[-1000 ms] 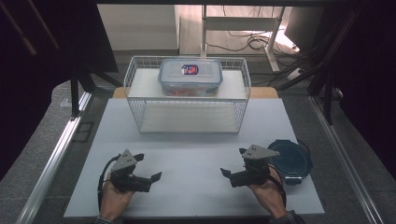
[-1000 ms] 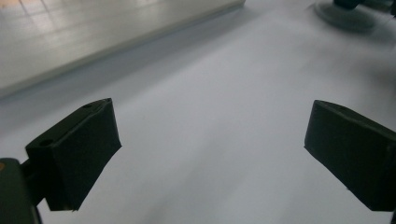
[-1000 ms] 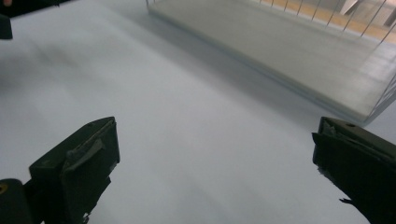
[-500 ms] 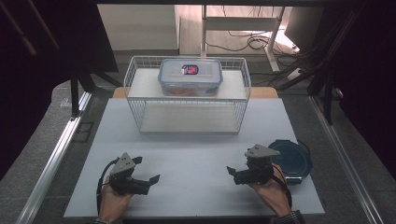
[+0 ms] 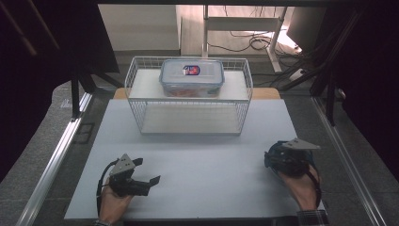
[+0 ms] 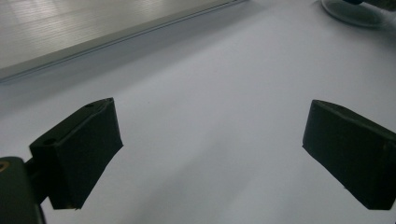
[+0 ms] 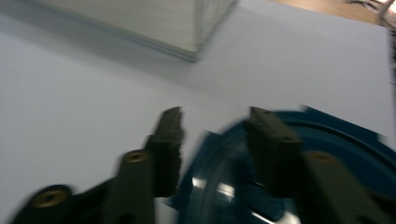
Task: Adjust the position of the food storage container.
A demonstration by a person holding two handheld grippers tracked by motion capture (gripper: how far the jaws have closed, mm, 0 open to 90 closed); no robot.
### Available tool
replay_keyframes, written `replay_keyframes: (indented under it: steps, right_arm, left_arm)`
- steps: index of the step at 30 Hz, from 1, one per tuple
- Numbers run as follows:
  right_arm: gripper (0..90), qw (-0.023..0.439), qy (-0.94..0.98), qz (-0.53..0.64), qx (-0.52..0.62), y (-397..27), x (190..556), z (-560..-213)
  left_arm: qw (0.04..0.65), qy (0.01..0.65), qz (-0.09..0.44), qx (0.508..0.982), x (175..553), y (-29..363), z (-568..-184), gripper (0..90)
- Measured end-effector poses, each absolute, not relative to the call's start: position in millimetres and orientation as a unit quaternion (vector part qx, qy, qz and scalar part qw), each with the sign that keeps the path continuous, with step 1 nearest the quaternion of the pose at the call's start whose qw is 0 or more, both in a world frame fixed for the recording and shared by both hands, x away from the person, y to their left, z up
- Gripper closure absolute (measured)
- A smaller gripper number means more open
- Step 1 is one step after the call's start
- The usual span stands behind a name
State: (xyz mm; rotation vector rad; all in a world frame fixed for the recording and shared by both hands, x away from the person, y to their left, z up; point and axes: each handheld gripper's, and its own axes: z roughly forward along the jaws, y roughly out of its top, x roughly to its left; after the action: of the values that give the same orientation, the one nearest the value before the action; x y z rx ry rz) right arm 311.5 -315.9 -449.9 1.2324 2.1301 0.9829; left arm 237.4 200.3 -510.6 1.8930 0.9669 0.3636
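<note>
White tabletop beneath me: my right gripper, jaws just narrowing yet gripping nothing, straddles the blue plate's rim; my left gripper gapes empty.

Two black two-jaw grippers are carried, the left gripper and the right gripper, each topped by a grey three-cornered plate. A black cable is looped from each body. The jaws are ended in thick, blocky black pads, and brass-coloured screw fittings are set in the right gripper's arms. A checked cuff is worn at the right wrist.
</note>
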Motion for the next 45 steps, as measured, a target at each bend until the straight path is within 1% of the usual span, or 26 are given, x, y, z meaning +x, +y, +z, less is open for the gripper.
replay_keyframes:
  steps: [2, 4, 5, 10, 15, 18, 19, 21, 28, 34, 45]
  right_arm:
    - [80.0, 0.251, 0.770, 0.353, 0.469, -333, 313, -449]
    - [86.9, 0.261, 0.757, 0.345, 0.490, -348, 314, -449]
    - [88.8, 0.263, 0.751, 0.341, 0.500, -355, 314, -449]
    - [89.3, 0.287, 0.718, 0.317, 0.549, -387, 313, -450]
    - [89.4, 0.301, 0.698, 0.304, 0.575, -411, 308, -453]
    - [89.4, 0.306, 0.689, 0.289, 0.590, -421, 306, -455]
    - [89.4, 0.299, 0.688, 0.288, 0.594, -423, 306, -457]
    - [89.5, 0.283, 0.694, 0.290, 0.595, -424, 307, -462]
    - [89.7, 0.296, 0.705, 0.262, 0.588, -414, 308, -462]
    - [89.7, 0.279, 0.713, 0.270, 0.583, -406, 306, -462]
    - [89.7, 0.238, 0.741, 0.297, 0.553, -374, 308, -464]
  left_arm:
    - [0.472, 0.395, 0.148, 0.774, 238, 200, -511, 3.8]
    - [0.472, 0.395, 0.148, 0.774, 238, 201, -511, 4.0]
    - [0.472, 0.396, 0.147, 0.774, 238, 201, -511, 4.0]
    - [0.474, 0.396, 0.145, 0.773, 239, 202, -511, 4.3]
    - [0.472, 0.396, 0.144, 0.774, 239, 202, -511, 4.8]
    - [0.471, 0.396, 0.143, 0.775, 240, 201, -512, 4.9]
    - [0.471, 0.396, 0.143, 0.775, 240, 201, -512, 4.9]
    - [0.471, 0.396, 0.143, 0.775, 240, 201, -512, 4.9]
    - [0.472, 0.395, 0.140, 0.776, 241, 200, -512, 5.0]
    - [0.470, 0.392, 0.139, 0.778, 241, 197, -512, 5.0]
    - [0.466, 0.389, 0.137, 0.783, 242, 194, -513, 5.0]
